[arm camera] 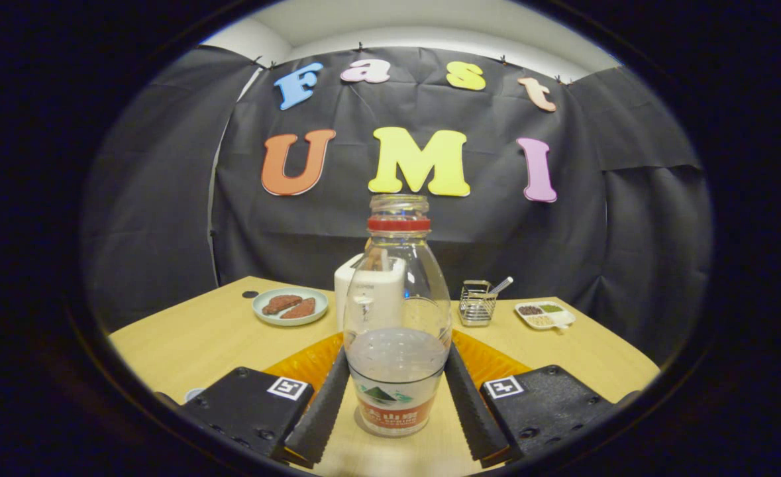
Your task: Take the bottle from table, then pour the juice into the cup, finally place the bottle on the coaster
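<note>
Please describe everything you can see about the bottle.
The bottle is clear plastic with a red neck ring and no cap, so its mouth is open. It stands upright on the wooden table, between the fingers of the gripper. A label wraps its lower part. Liquid fills it to about the middle; its colour is hard to judge. Both fingers lie against its sides, and they seem to press it.

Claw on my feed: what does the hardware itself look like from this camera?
The claw has two long, flat fingers with ribbed, finely textured inner pads. Each finger is carried on a boxy black block with rounded corners and several screws. Each block bears one small square black-and-white marker near its inner corner. No cables or sleeves are visible.
</note>
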